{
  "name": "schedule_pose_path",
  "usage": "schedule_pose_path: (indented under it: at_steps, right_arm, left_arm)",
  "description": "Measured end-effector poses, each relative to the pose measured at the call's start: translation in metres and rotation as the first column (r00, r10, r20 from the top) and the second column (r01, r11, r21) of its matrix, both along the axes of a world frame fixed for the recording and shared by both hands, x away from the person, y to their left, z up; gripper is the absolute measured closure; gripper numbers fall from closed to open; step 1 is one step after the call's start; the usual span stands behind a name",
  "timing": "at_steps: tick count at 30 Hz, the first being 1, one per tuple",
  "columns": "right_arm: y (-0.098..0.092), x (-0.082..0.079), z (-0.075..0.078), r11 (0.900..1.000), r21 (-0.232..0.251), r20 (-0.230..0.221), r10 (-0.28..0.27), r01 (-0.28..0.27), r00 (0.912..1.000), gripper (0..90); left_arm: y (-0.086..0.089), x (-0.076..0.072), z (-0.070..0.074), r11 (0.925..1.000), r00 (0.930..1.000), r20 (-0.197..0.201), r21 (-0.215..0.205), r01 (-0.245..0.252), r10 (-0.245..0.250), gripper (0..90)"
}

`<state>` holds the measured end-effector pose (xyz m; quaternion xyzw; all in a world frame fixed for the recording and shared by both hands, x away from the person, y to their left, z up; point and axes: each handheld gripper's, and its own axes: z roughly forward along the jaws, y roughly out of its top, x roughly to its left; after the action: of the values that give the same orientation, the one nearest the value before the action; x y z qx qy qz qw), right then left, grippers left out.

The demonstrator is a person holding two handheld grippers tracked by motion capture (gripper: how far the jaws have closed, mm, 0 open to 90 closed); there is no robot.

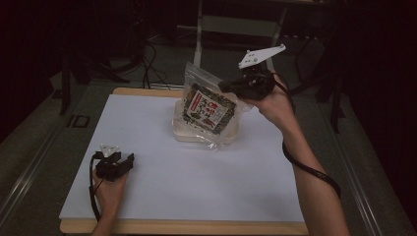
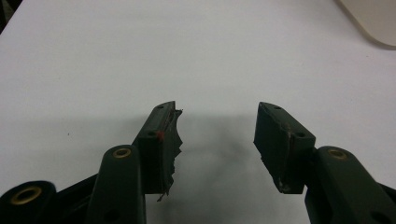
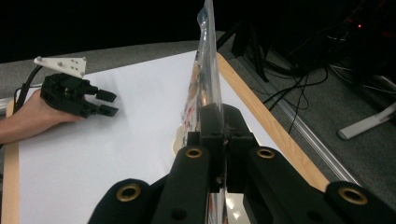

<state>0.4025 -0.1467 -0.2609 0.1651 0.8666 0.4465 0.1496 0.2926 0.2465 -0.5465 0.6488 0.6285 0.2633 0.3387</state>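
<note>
snack pouch [image 1: 207, 109]: upright over a shallow cream dish [image 1: 206, 133] near the worktop [image 1: 162, 172] far edge, long axis near vertical | right gripper [image 1: 235, 86]: fingers clenched on its right edge, upper part | left gripper [image 1: 127, 162]: fingers spread, empty, near-left corner, well apart | judgement: right hand governs the next move

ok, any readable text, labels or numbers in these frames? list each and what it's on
Nothing can be read in full.
Snack bag, held by the right gripper: large characters on a white label panel with a red strip at one edge, too blurred to quote.
Same bag in the right gripper view: seen edge-on, print unreadable.
Left gripper, white table surface: no text.
</note>
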Motion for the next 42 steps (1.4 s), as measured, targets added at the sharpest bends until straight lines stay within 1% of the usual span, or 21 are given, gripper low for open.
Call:
schedule_pose_path:
  at_steps: [12,19,23,29,37,42]
  right_arm:
    - [0.001,0.010,-0.001,0.999,0.041,-0.002,-0.028,0.028,0.9996,89.4]
    - [0.001,0.014,-0.002,0.998,0.037,0.003,-0.052,0.052,0.9986,89.4]
    - [0.000,0.018,-0.004,0.996,0.054,-0.001,-0.065,0.065,0.9979,89.4]
    - [0.001,0.025,-0.011,0.994,0.072,-0.011,-0.083,0.084,0.9965,89.4]
    - [0.005,0.034,-0.023,0.992,0.083,-0.025,-0.098,0.100,0.9949,89.4]
    - [0.005,0.038,-0.030,0.991,0.092,-0.052,-0.097,0.102,0.9939,89.4]
  left_arm:
    - [0.001,0.000,0.000,1.0000,1.0000,0.000,-0.001,0.003,-0.003,49.1]
    - [0.000,0.000,0.000,1.0000,1.0000,0.000,0.002,0.004,-0.004,49.1]
    - [0.000,0.000,0.000,1.0000,1.0000,-0.002,0.004,0.004,-0.004,48.8]
    - [0.000,0.000,0.000,1.0000,1.0000,0.000,0.001,0.004,-0.004,48.8]
    - [0.000,0.000,0.000,1.0000,1.0000,0.001,0.001,0.005,-0.005,48.8]
    - [0.000,0.000,0.000,1.0000,1.0000,0.000,0.003,0.006,-0.006,48.8]
